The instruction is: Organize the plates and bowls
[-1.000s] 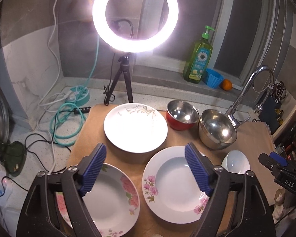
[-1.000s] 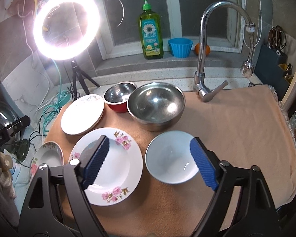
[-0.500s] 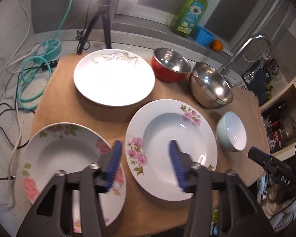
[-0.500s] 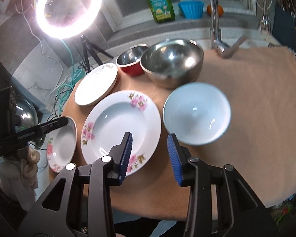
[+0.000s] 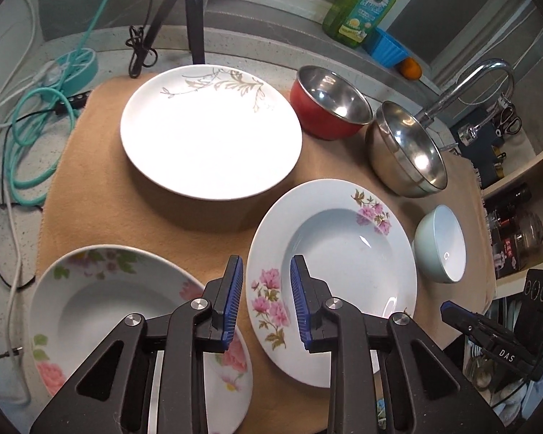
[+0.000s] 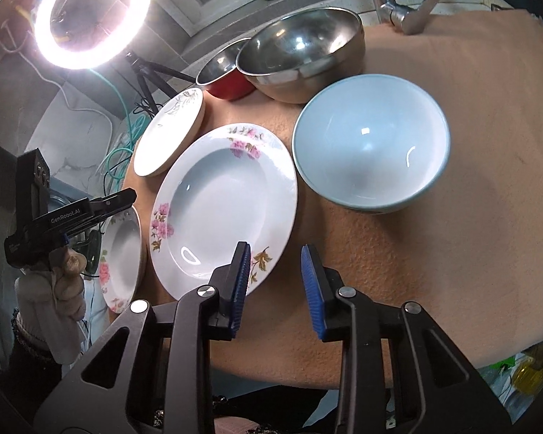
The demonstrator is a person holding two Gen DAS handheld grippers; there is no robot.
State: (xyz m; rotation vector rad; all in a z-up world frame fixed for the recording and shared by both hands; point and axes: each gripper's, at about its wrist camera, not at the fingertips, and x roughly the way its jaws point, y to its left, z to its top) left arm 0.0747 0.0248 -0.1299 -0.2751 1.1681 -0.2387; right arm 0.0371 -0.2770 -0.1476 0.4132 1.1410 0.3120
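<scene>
On a tan cloth (image 5: 101,195) lie a white plate with a leaf print (image 5: 210,130), a pink-flowered deep plate (image 5: 336,275) and a second flowered plate (image 5: 119,322) at the near left. A red bowl (image 5: 329,108), a steel bowl (image 5: 405,155) and a pale blue bowl (image 5: 441,249) stand to the right. My left gripper (image 5: 264,300) hovers over the gap between the two flowered plates, jaws narrowed, empty. My right gripper (image 6: 277,285) hangs over the near rim of the pink-flowered plate (image 6: 221,206), left of the blue bowl (image 6: 369,144), jaws narrowed, empty.
A ring light (image 6: 90,14) on a tripod (image 5: 192,18) and teal cables (image 5: 43,126) sit at the back left. A tap (image 5: 467,86), a green soap bottle (image 5: 365,3) and a blue cup (image 5: 387,47) stand behind. Shelves (image 5: 517,224) are at the right.
Both grippers moved down and closer to the dishes, and both sets of jaws narrowed from wide open to a small gap. No dish has moved.
</scene>
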